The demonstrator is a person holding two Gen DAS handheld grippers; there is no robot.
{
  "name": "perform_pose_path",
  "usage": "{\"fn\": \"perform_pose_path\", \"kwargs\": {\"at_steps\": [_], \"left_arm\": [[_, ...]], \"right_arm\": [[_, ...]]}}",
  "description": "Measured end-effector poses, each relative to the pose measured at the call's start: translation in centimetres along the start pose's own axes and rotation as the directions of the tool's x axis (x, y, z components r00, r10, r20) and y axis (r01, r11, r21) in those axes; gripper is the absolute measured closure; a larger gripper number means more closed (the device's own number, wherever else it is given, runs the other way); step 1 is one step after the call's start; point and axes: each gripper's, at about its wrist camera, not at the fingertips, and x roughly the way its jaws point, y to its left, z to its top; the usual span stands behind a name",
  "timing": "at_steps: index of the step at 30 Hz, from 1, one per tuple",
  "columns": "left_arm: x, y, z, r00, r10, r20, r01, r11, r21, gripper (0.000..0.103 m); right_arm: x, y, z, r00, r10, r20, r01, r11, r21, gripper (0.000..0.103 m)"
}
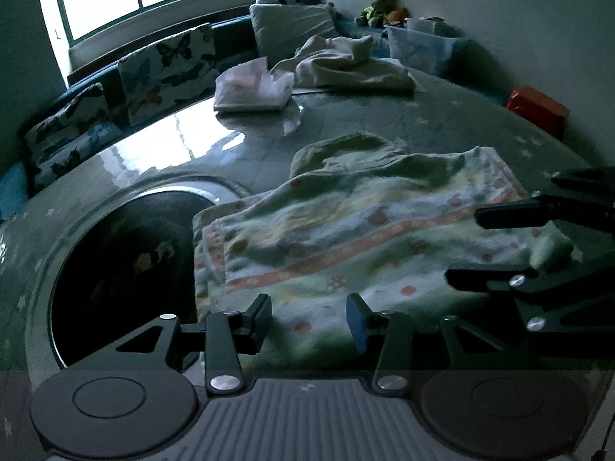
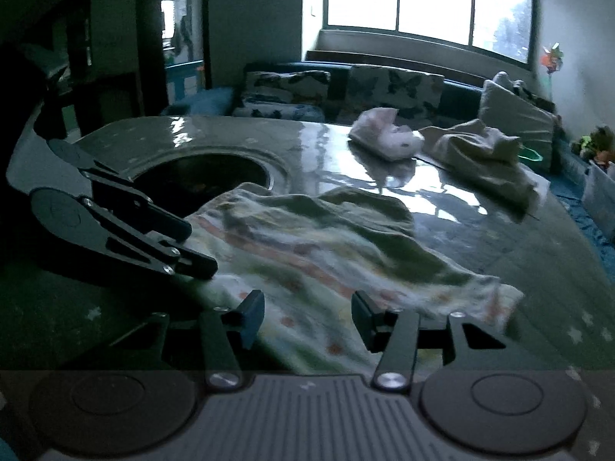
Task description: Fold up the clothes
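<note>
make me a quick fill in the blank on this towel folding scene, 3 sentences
1. The patterned towel lies beside a dark ____ opening in the table.
2. The cushions under the window are printed with ____.
3. Neither the left gripper nor the right gripper grips the towel; both jaws stand ____.

Missing words: round; butterflies; open

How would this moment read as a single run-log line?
step: folding | item: patterned towel on table | left hand-held gripper: open | right hand-held gripper: open
</note>
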Motion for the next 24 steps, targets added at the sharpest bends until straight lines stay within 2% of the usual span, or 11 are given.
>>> {"fn": "perform_pose_path", "kwargs": {"at_steps": [3, 9, 17, 21, 23, 24], "left_arm": [[-0.1, 0.3, -0.2, 1.0, -0.005, 0.0, 0.005, 1.0, -0.013, 0.053], [-0.7, 0.9, -0.4, 1.0, -0.011, 0.009, 0.011, 0.999, -0.034, 0.05], [-0.6, 2.3, -1.6, 1.0, -0.004, -0.009, 0.004, 0.997, -0.078, 0.044], [-1.0, 2.8, -1.7, 1.0, -0.004, -0.007, 0.003, 0.996, -0.092, 0.039], [-1.0, 3.2, -2.0, 1.0, -0.007, -0.011, 0.005, 0.994, -0.109, 0.036], [-1.0, 3.4, -2.2, 1.0, -0.008, -0.013, 0.007, 0.993, -0.117, 0.036]], "right_arm": [[1.2, 0.3, -0.4, 0.999, 0.001, -0.034, -0.001, 1.0, -0.007, 0.051], [0.8, 0.4, -0.3, 0.999, -0.013, -0.029, 0.013, 1.0, -0.003, 0.046], [1.7, 0.6, -1.0, 1.0, 0.007, -0.03, -0.006, 0.999, 0.033, 0.031], [1.6, 0.9, -0.9, 1.0, 0.003, -0.023, -0.003, 1.0, 0.03, 0.028], [1.7, 0.8, -1.1, 1.0, -0.002, -0.026, 0.003, 0.999, 0.035, 0.021], [1.7, 0.8, -1.2, 1.0, -0.005, -0.027, 0.006, 0.999, 0.037, 0.02]]}}
